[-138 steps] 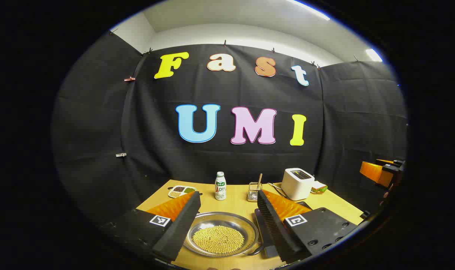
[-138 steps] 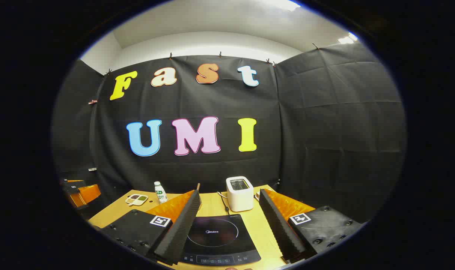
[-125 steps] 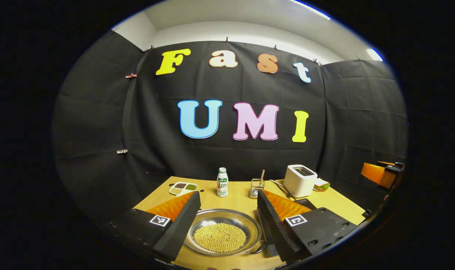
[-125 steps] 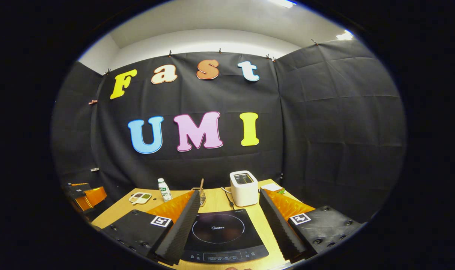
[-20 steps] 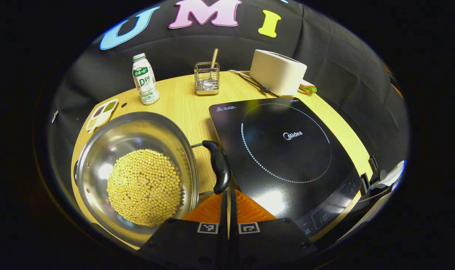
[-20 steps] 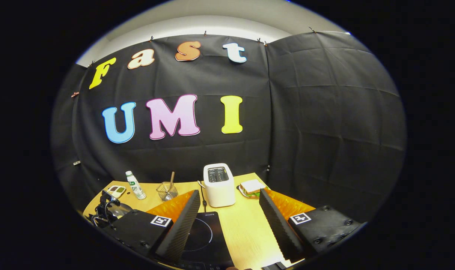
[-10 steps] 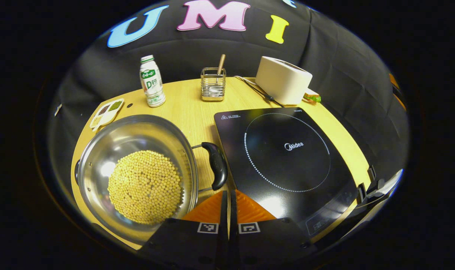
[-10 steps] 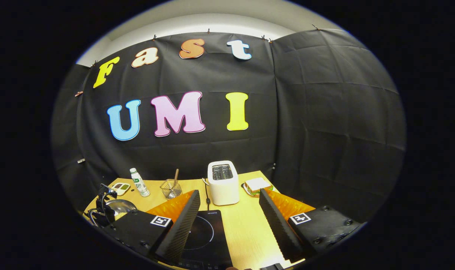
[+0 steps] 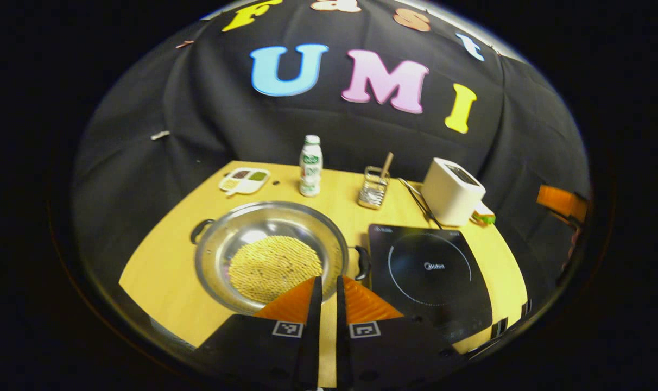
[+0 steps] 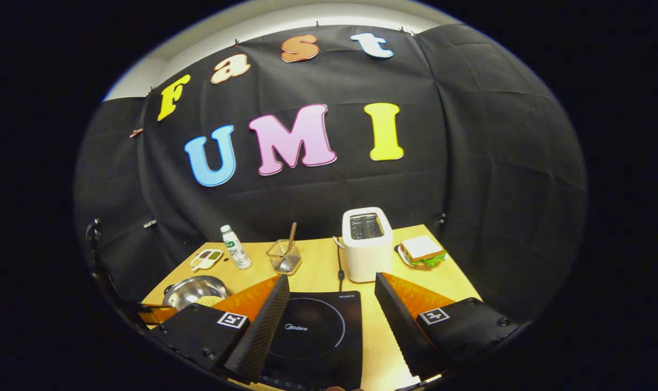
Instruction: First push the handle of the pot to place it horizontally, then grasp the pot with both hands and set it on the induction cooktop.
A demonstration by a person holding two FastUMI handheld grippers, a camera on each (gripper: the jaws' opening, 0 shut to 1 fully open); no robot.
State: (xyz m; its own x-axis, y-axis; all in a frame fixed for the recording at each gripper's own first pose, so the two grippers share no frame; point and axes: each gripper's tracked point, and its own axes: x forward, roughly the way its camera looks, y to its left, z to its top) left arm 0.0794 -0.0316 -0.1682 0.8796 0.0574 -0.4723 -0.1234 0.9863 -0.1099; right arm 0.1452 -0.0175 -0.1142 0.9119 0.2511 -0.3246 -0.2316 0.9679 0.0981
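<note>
Handle-pushing step: left gripper (image 9: 328, 285), fingers nearly closed and empty, nears the pot (image 9: 269, 255); right gripper (image 10: 331, 301), fingers wide apart, waits above the cooktop (image 10: 312, 334); both must grip the handles next

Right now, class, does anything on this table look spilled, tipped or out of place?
Nothing stands out. The pot sits level on the table beside the induction cooktop, beans inside; the bottle and toaster stand upright.

Two handheld grippers, black bodies with ribbed fingers

On each of the left gripper (image 9: 327, 282) and right gripper (image 10: 331, 296), a square black-and-white marker is carried per finger base; round screws are seen on the right one's black plates.
</note>
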